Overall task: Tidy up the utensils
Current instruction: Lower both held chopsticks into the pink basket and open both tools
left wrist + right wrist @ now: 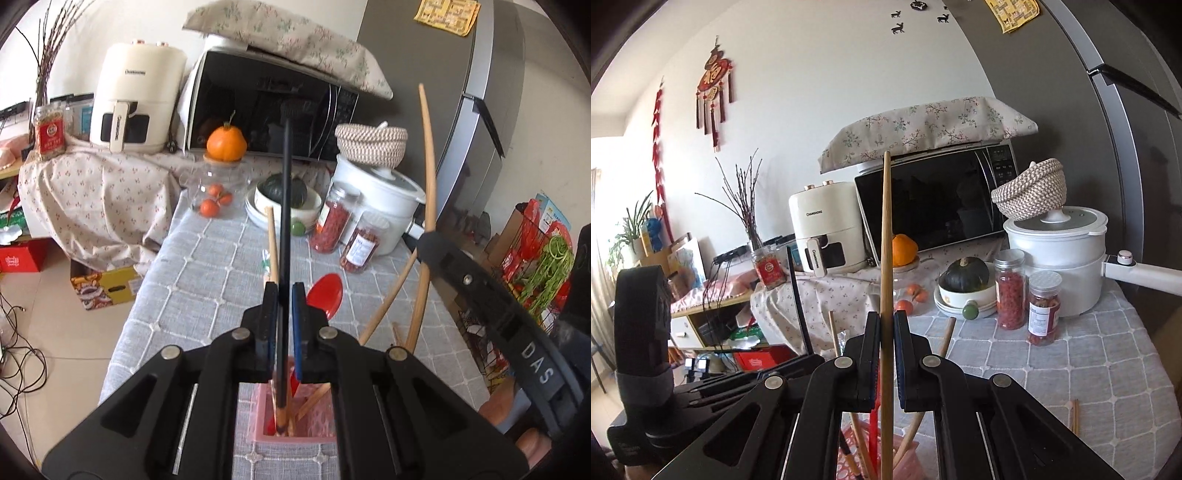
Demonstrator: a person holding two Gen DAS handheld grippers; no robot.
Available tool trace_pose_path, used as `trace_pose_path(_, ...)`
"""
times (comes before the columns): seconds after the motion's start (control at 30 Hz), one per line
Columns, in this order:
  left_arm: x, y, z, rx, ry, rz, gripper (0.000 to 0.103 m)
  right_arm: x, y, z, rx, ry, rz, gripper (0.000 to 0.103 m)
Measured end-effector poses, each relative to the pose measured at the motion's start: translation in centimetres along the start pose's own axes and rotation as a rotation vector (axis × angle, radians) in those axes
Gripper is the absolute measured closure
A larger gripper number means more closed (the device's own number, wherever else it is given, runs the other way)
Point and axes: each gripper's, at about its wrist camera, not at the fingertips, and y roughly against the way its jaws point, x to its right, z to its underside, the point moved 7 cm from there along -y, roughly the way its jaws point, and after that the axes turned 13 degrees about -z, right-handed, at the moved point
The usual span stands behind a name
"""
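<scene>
The left gripper has its fingers pinching a black chopstick upright, its lower end inside the pink utensil holder on the table. The right gripper pinches a wooden chopstick upright over the same holder.

bright daylight from left, fisheye-warped dark edges, blurred foreground

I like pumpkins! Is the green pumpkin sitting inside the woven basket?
No, the green pumpkin sits in a white bowl on the table, while the woven basket rests atop the white pot.
</scene>
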Motion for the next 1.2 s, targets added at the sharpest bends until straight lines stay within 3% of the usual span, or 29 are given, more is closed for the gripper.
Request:
trace_pose_path(0.13, -0.2, 0.2, 0.2, -0.032, 0.011, -0.003, 0.092, 0.0, -0.6, 0.4, -0.007, -0.018, -0.011, 0.096)
trace_pose_path(0.27, -1.9, 1.7, -0.8, -0.011, 0.118, 0.027, 0.081, -0.2, -1.3, 1.0, -0.018, -0.028, -0.026, 0.096)
trace_pose_path(0.67, -4.1, 0.3, 1.3, -0.15, 0.195, -0.021, 0.081, -0.7, -3.7, 3.8, -0.048, 0.015, -0.017, 0.096)
trace_pose_path(0.93, -4.1, 0.3, 1.6, -0.161, 0.201, -0.013, 0.081, -0.8, -4.2, 5.4, -0.08, 0.071, 0.006, 0.095)
trace_pose_path(1.07, -4.0, 0.6, 1.8, -0.16, 0.192, -0.009, 0.081, -1.1, -4.5, 6.6, -0.12, 0.091, -0.002, 0.095)
trace_pose_path(1.2, -3.8, 0.8, 1.8, -0.172, 0.203, 0.0, 0.08, -1.6, -4.4, 7.1, -0.215, 0.097, -0.037, 0.094)
